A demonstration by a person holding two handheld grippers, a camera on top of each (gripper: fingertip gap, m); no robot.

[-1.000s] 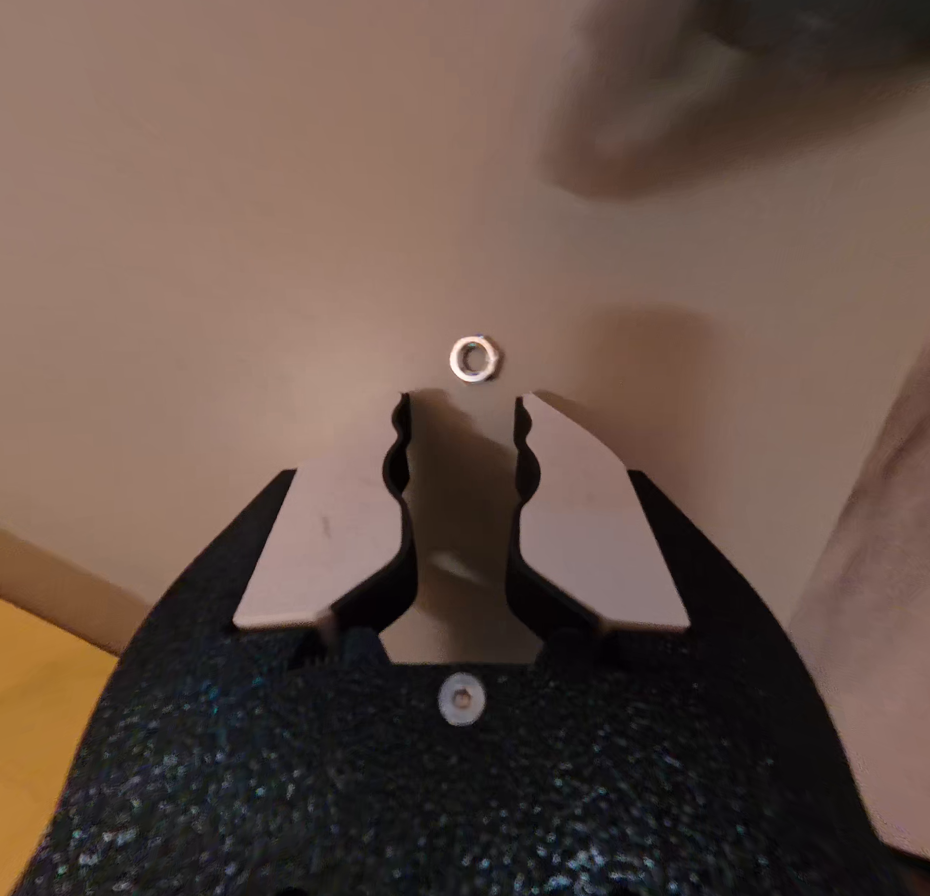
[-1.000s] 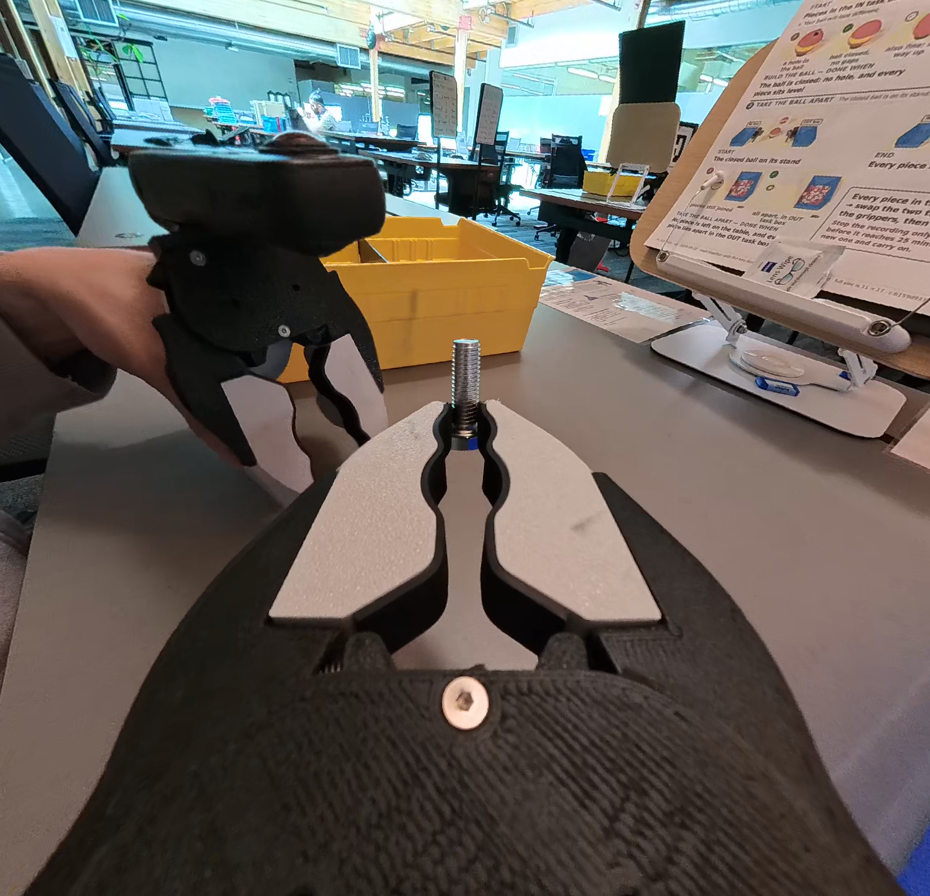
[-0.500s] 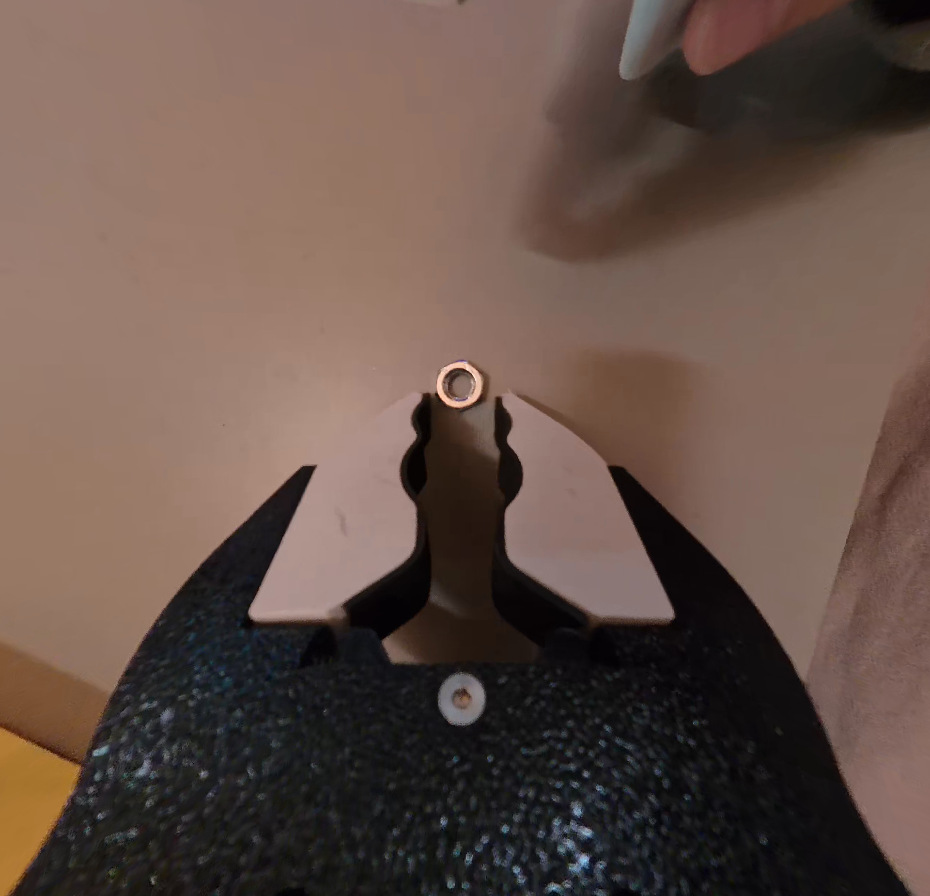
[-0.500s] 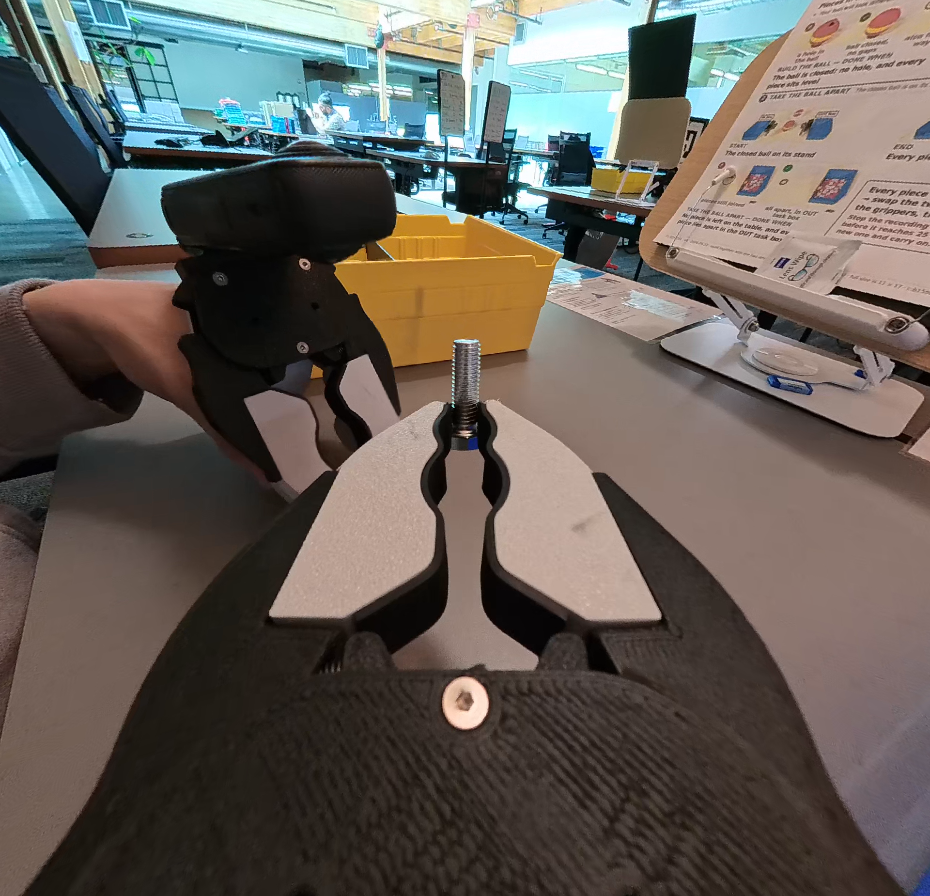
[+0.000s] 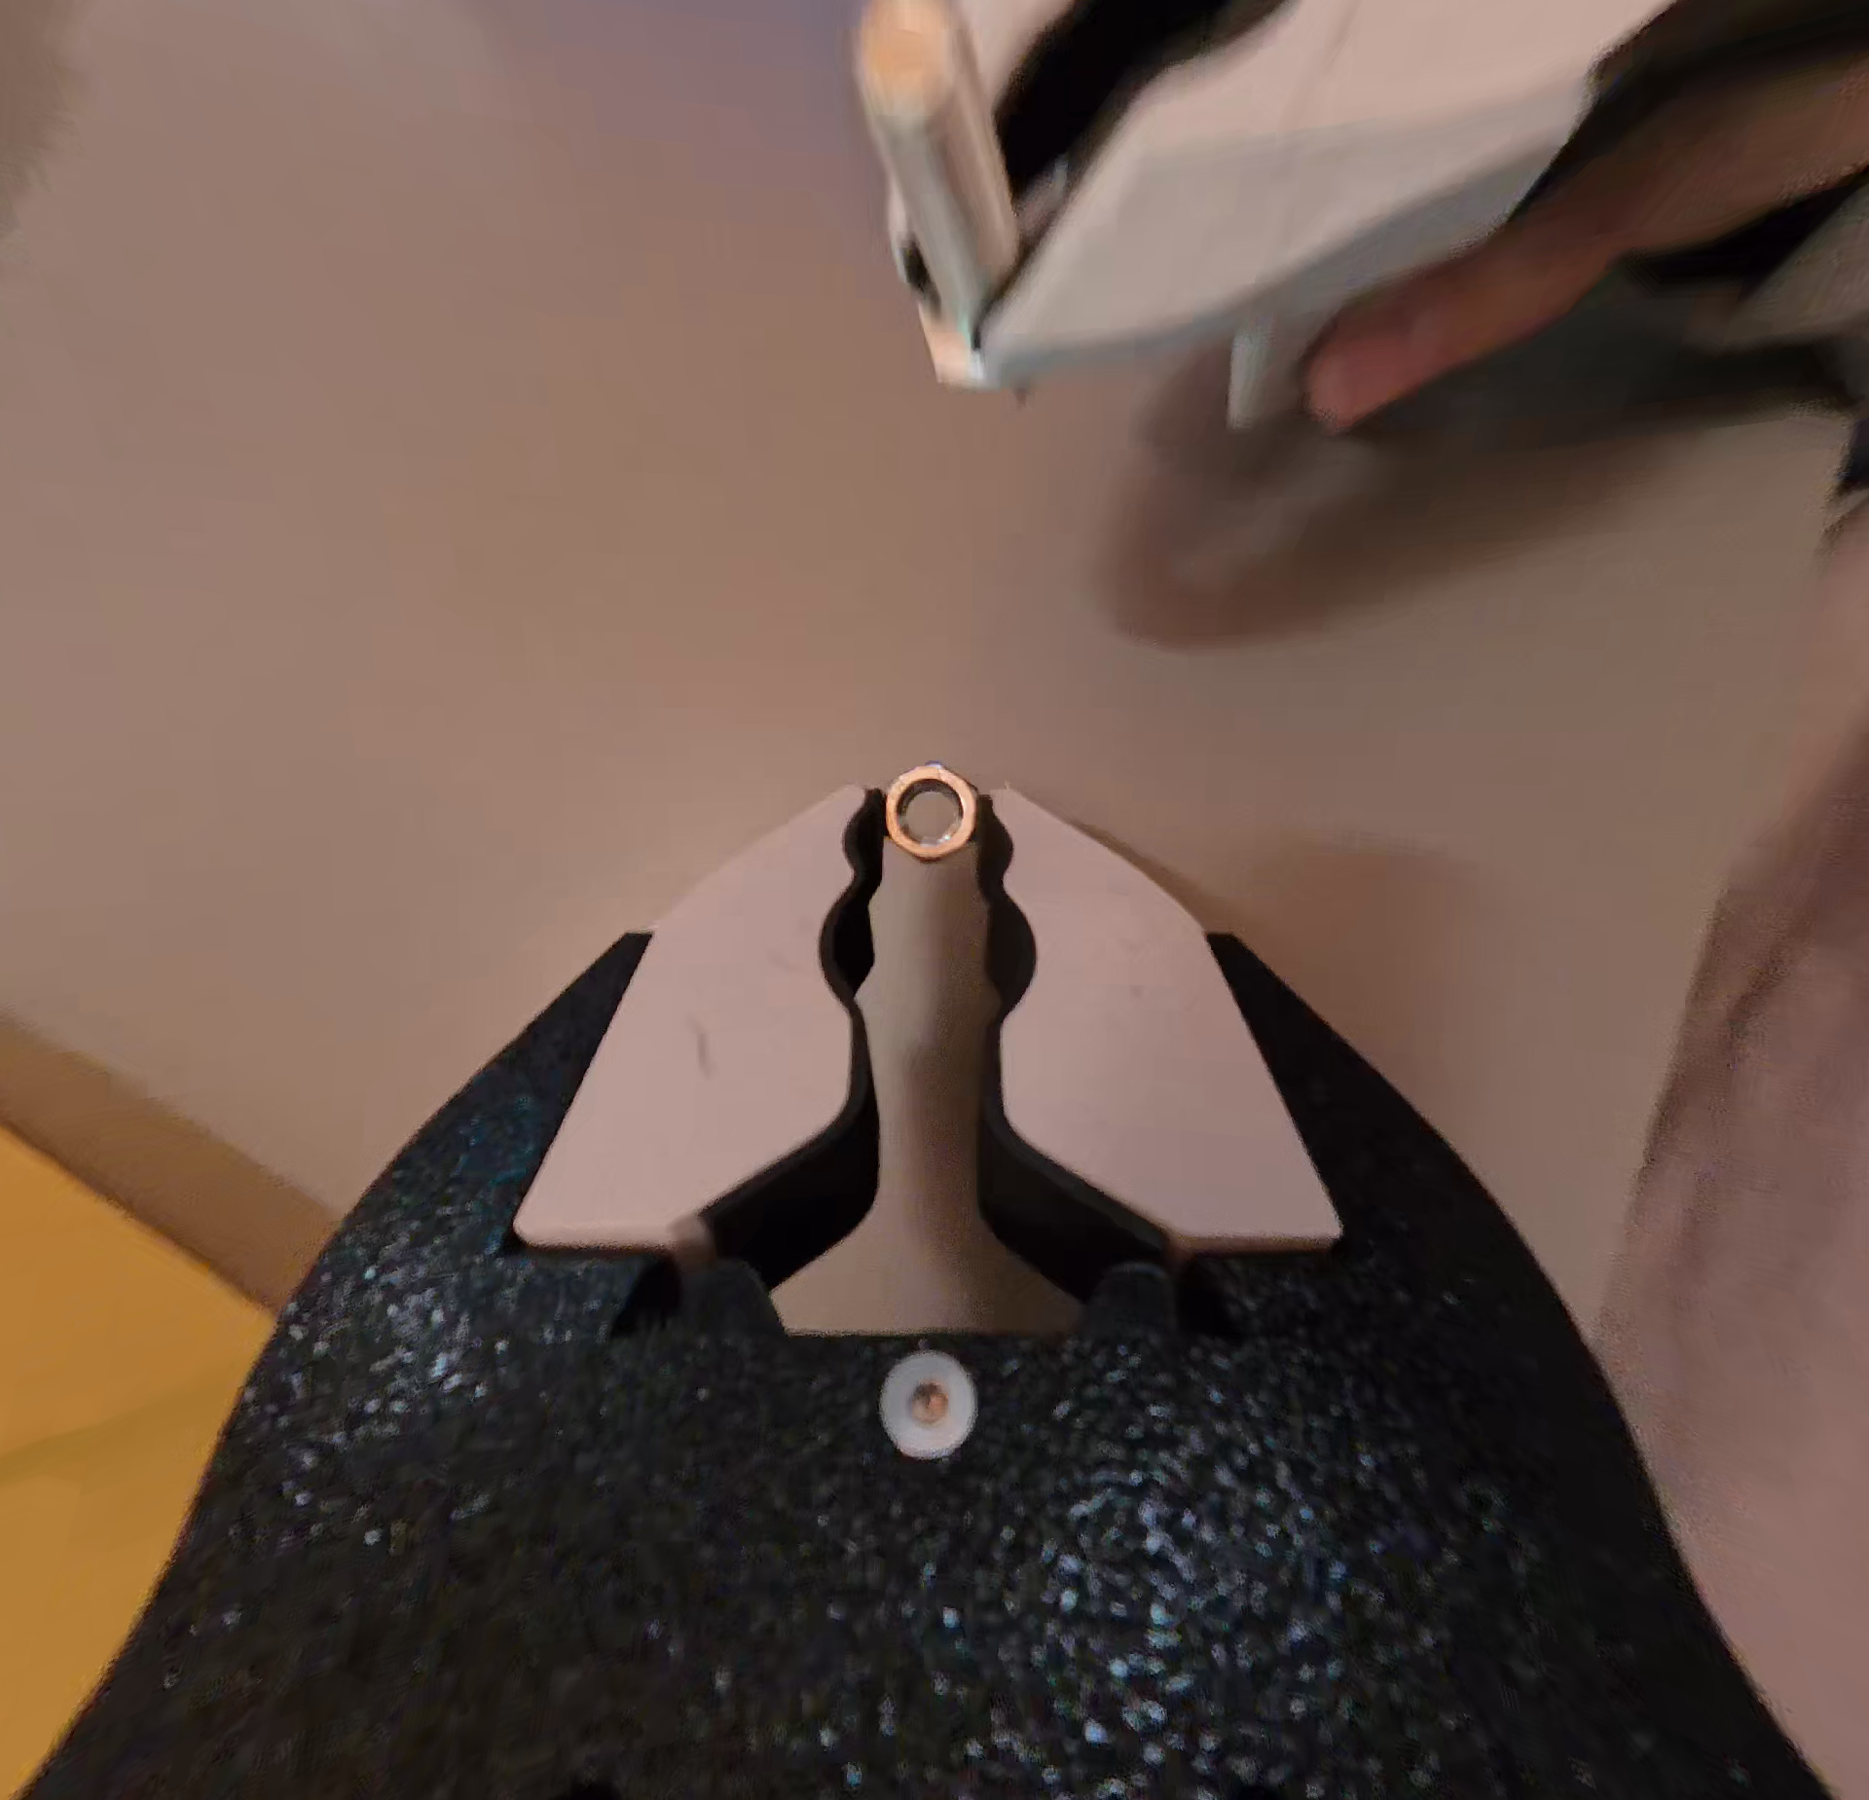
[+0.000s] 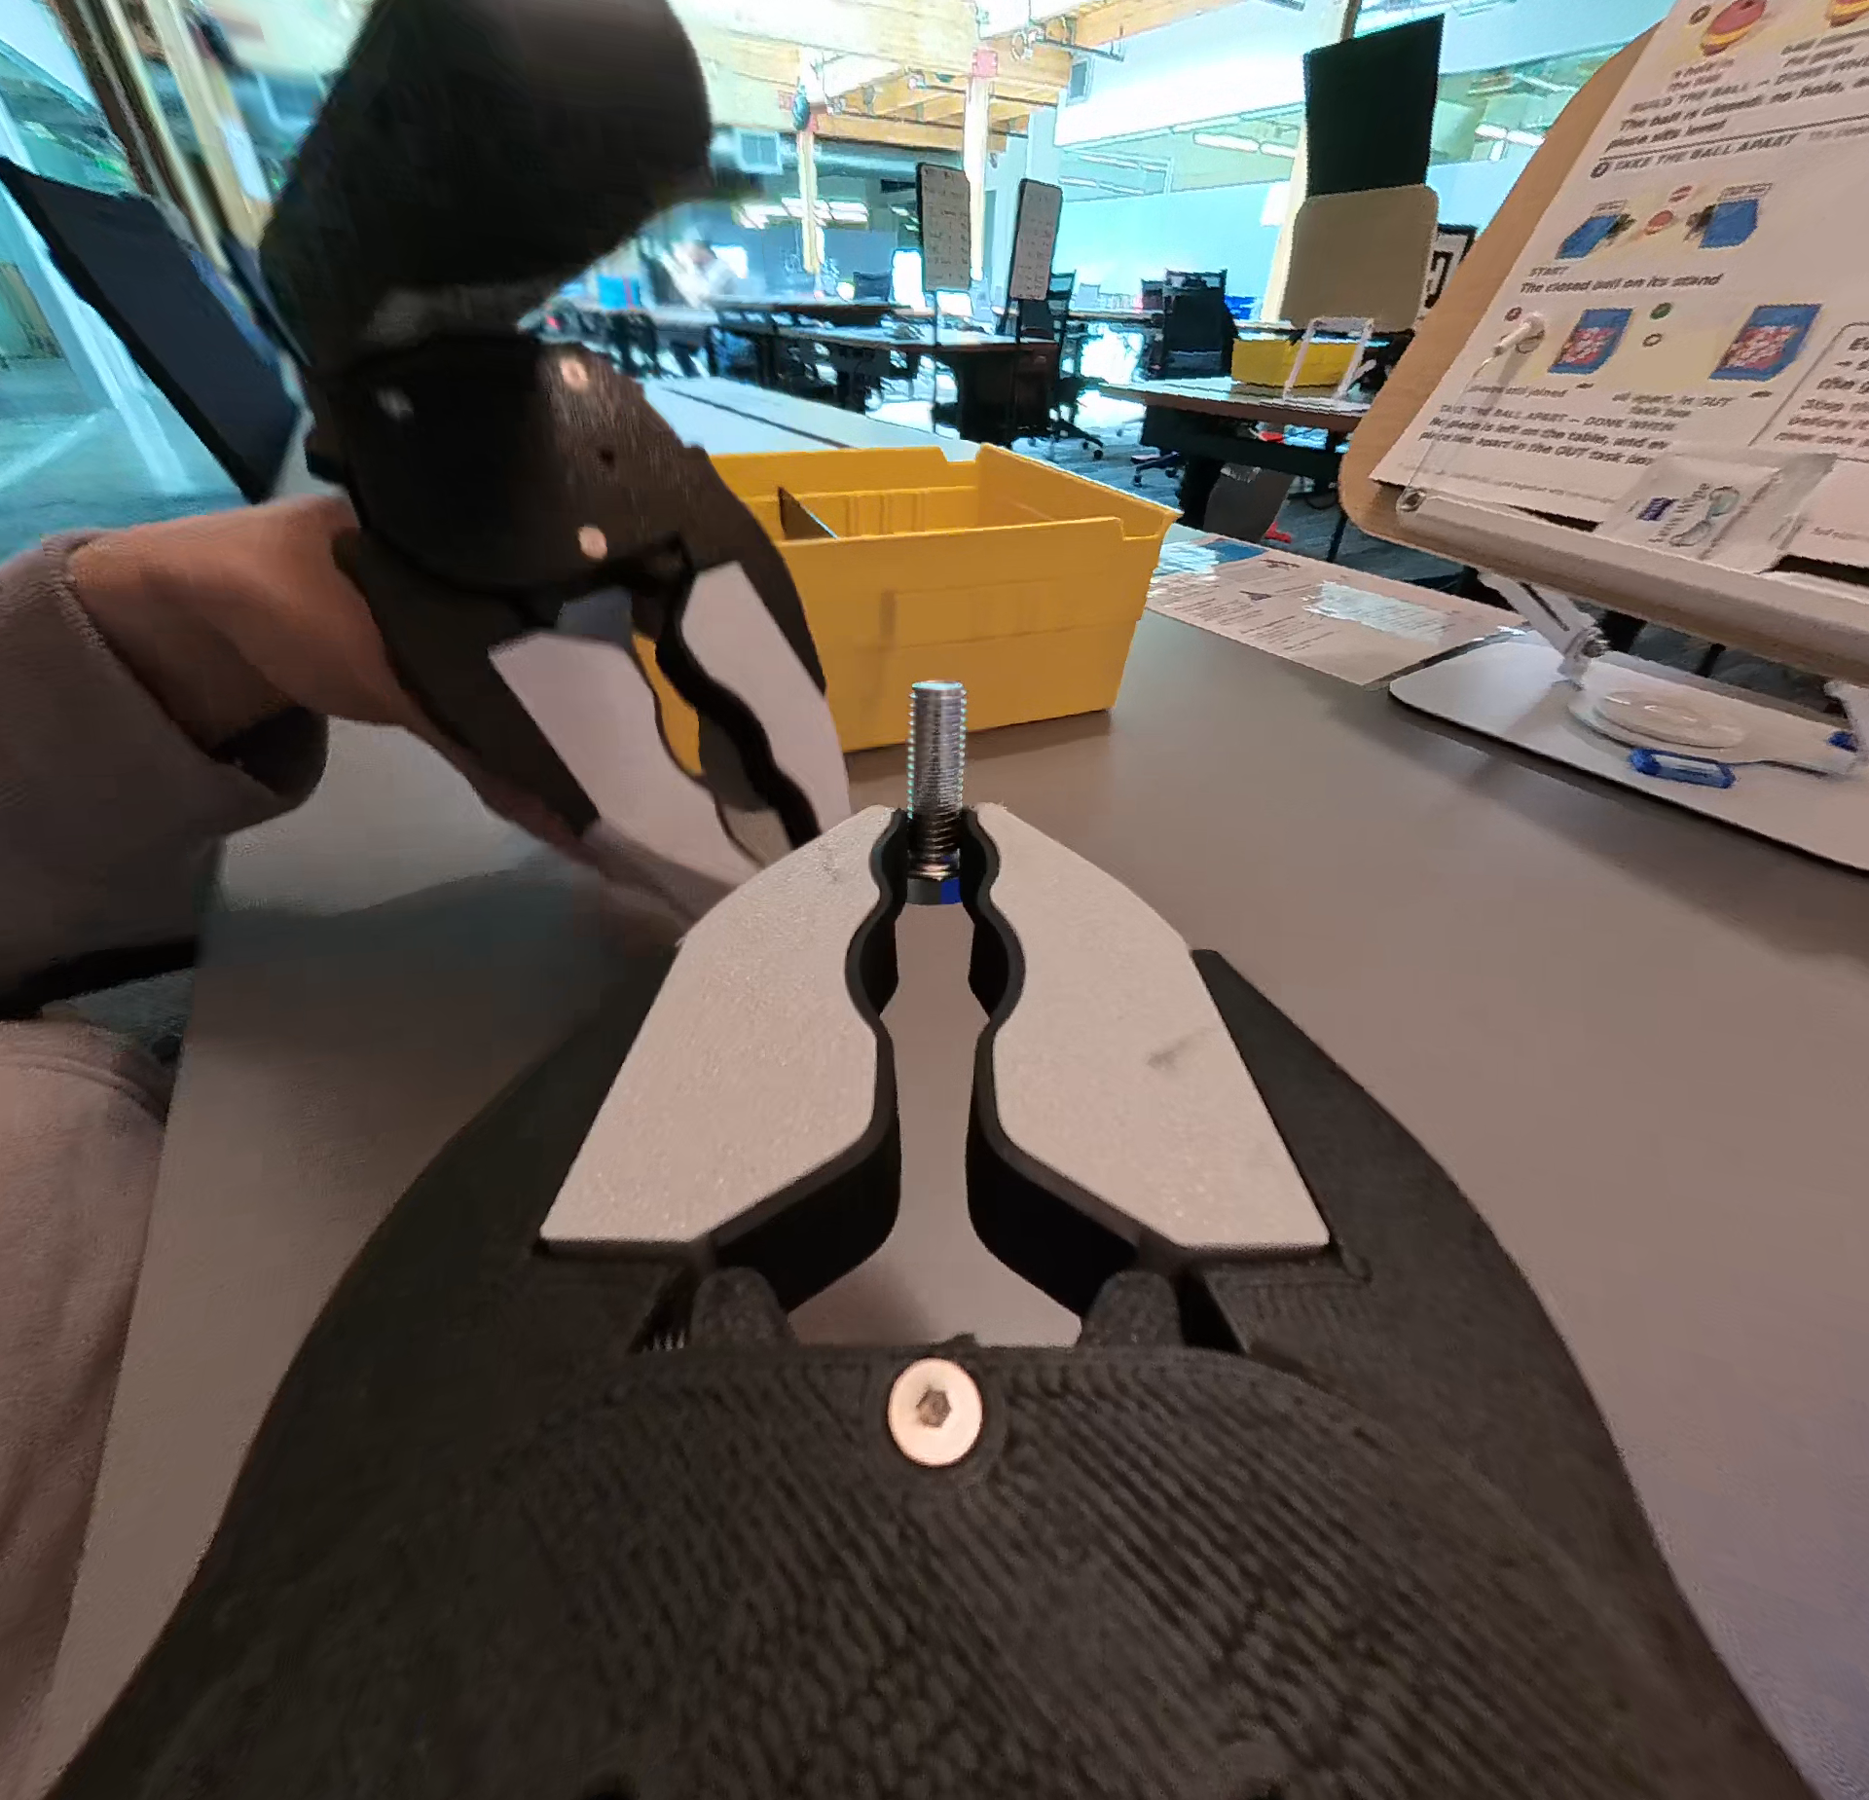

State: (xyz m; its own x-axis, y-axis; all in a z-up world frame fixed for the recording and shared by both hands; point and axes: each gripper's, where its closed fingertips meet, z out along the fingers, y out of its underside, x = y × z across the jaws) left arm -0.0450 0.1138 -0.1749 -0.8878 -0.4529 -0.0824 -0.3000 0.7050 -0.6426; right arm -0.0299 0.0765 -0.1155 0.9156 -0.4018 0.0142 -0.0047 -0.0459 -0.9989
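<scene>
In the left wrist view my left gripper [image 5: 928, 811] is shut on a small metal hex nut [image 5: 930, 853], pinched at the very fingertips with its hole facing the camera, just over the grey table [image 5: 405, 538]. My right gripper [image 6: 936, 821] is shut on a steel bolt [image 6: 938, 750] near its head, with the threaded shaft pointing up. The left gripper [image 6: 769, 831] shows in the right wrist view, tilted, just left of the bolt. The right gripper's finger [image 5: 1264, 184] and the bolt [image 5: 930, 133] show blurred at the top right of the left wrist view.
A yellow bin [image 6: 971, 578] stands behind the bolt. A tilted board with printed sheets [image 6: 1618, 335] on a white stand [image 6: 1618, 720] is at the right, and papers [image 6: 1315, 609] lie beside it. A person's hand [image 6: 202, 639] holds the left gripper. My right fingertips sit around 8 cm from my left ones.
My left jaws came forward around the nut and closed on it. The right gripper with the bolt moved in closer to the left one, and the left gripper tilted upward.
</scene>
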